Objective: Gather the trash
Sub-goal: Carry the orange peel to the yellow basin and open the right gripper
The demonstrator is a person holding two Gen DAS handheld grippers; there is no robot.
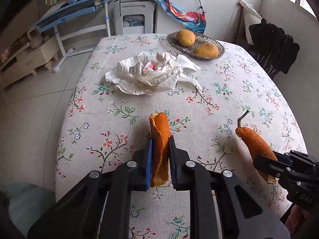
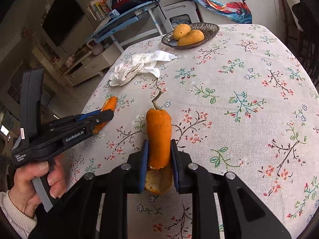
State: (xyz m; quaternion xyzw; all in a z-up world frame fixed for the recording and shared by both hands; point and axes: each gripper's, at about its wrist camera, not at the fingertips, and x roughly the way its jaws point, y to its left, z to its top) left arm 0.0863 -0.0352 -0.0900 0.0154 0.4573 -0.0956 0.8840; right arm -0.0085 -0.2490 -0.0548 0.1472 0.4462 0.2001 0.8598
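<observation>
Right wrist view: left gripper [image 2: 108, 112], marked "GenRobot.AI", clamps an orange peel [image 2: 107, 107]; right gripper [image 2: 159, 155] clamps stemmed peel [image 2: 159, 135]

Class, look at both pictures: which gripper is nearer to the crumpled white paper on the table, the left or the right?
Left, by a small margin. The left gripper, shut on a peel, sits almost straight in front of the crumpled paper. The right gripper, shut on a stemmed peel, is further off to the side.
</observation>
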